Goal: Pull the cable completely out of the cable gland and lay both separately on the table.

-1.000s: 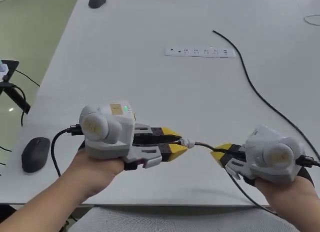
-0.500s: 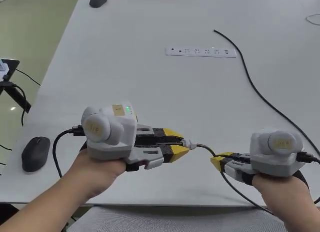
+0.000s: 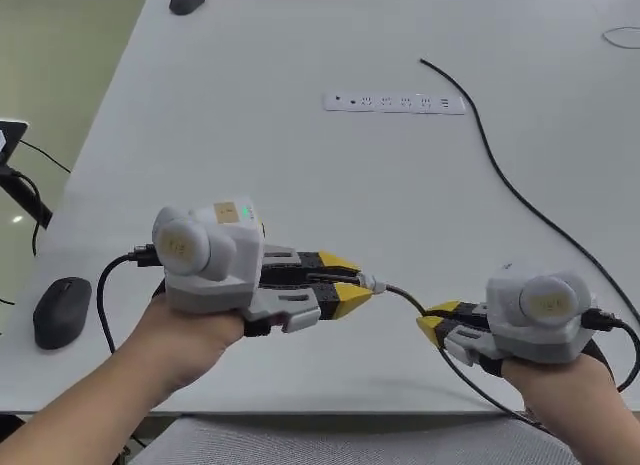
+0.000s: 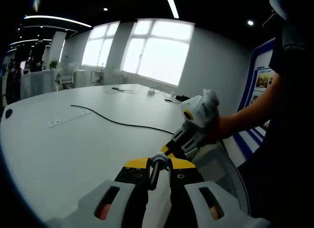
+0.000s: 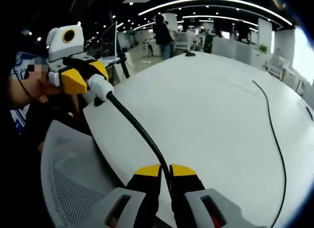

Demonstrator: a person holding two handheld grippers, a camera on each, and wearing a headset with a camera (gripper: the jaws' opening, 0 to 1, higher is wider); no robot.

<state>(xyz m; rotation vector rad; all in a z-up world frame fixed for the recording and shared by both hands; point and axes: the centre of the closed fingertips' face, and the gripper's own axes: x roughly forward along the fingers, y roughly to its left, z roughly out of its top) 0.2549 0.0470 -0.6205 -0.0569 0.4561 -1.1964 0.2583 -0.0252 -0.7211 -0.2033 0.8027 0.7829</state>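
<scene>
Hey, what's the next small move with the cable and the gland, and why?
Probably pull the right tool away from the left tool, along the black cable. The left tool is shut on the white cable gland, the right on the cable, which runs into the gland, so it is not yet out.

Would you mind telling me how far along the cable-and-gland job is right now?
Done: both parts are gripped and held off the table. In hand: the left gripper is shut on the cable gland, the right gripper on the cable, with a bare stretch between them; the cable enters the gland, so it is not out yet. Left: pull it free and lay both down separately.
</scene>
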